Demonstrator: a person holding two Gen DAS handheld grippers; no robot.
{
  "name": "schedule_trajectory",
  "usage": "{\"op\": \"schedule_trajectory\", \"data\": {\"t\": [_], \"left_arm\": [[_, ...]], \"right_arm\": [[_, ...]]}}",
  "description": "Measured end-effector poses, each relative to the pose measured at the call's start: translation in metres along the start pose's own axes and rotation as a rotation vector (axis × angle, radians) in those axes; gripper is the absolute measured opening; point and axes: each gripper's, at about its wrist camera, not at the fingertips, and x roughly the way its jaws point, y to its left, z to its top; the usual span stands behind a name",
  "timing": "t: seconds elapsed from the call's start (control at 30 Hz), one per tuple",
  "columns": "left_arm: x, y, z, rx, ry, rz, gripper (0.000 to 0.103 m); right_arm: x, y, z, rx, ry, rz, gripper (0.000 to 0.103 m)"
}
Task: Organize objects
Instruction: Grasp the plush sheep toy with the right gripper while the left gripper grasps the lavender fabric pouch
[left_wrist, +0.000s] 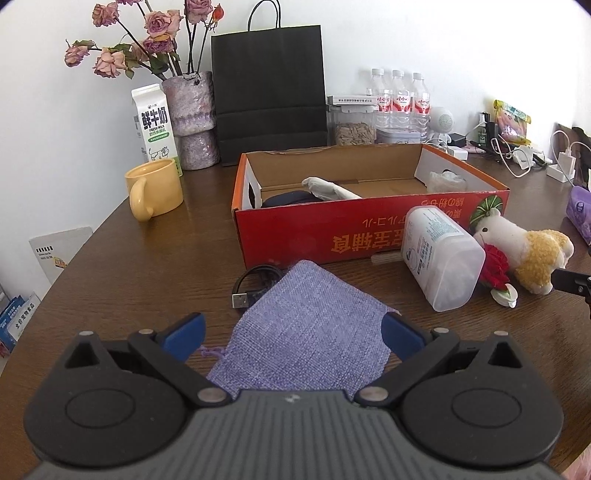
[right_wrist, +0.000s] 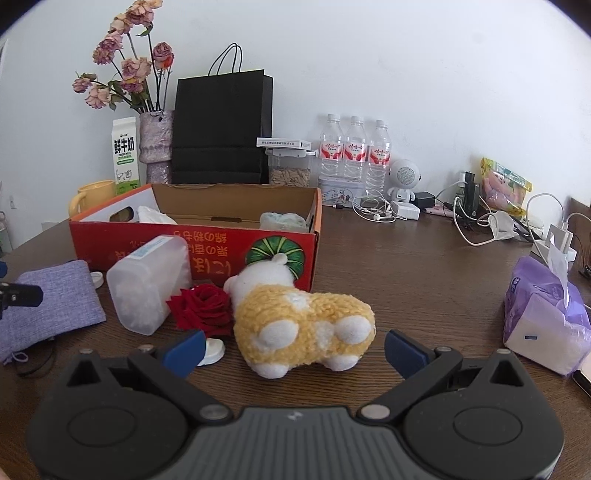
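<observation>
The left gripper (left_wrist: 291, 328) and right gripper (right_wrist: 293, 347) are both hovering low, their blue-tipped jaws spread wide, gripping nothing.

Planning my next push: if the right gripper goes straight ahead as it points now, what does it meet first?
Most likely the plush sheep, lying between the open right gripper and the red box; depth is uncertain.

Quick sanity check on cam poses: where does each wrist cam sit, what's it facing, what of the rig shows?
Left wrist: low behind the left tongs, facing the purple pouch and red box; open fingers and black body show.
Right wrist: low behind the right tongs, facing the plush toy; open fingers show.
Shared: box, pouch, plush, plastic container, back wall; each glimpses the other tongs at its edge.
</observation>
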Motion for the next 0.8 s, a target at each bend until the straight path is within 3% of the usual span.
{"op": "schedule_trajectory", "data": {"t": [0.13, 0.43, 0.8], "left_arm": [[0.003, -0.001, 0.001, 0.005, 0.005, -0.001, 0.103], [0.013, -0.007, 0.002, 0.066, 0.03, -0.008, 0.103], [0.029, -0.019, -0.003, 0.135, 0.067, -0.021, 0.103]], "right_arm": [[0.016, -0.011, 0.007, 0.008, 0.019, 0.0, 0.103], [0.048, -0.023, 0.016, 0.055, 0.077, 0.086, 0.103], [0.064, -0.03, 0.011, 0.141, 0.079, 0.123, 0.102]]}}
